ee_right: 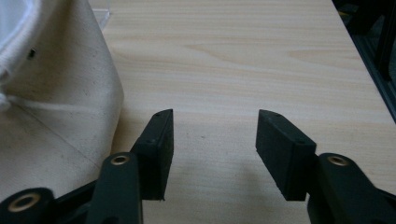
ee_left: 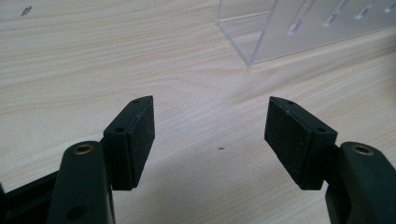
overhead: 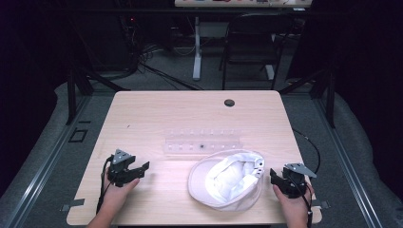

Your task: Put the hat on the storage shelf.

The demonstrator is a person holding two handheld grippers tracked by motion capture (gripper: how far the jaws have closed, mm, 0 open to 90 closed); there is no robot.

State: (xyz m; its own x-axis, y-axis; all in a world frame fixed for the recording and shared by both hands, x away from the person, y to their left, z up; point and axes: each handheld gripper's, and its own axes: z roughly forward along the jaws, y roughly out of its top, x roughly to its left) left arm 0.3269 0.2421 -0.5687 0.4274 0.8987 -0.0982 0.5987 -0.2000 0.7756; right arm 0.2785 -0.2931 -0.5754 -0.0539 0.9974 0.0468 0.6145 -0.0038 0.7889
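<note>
A white cap [overhead: 228, 179] lies upside down on the wooden table [overhead: 157, 114], toward its front right. Behind it stands a clear acrylic rack [overhead: 202, 141], seen close up as the clear rack [ee_left: 299, 28] in the left gripper view. My left gripper [overhead: 139, 170] rests at the front left of the table, open, with only bare wood between its pads [ee_left: 140, 135]. At the front right my right gripper [overhead: 274, 176] is open too, just right of the cap [ee_right: 51, 102], nothing between its fingers [ee_right: 280, 149].
A dark round grommet hole [overhead: 229, 102] sits near the table's far edge. Beyond the table are a black chair [overhead: 252, 47], a white desk leg [overhead: 196, 47] and cables on the floor. Black frame rails [overhead: 71, 90] flank the table.
</note>
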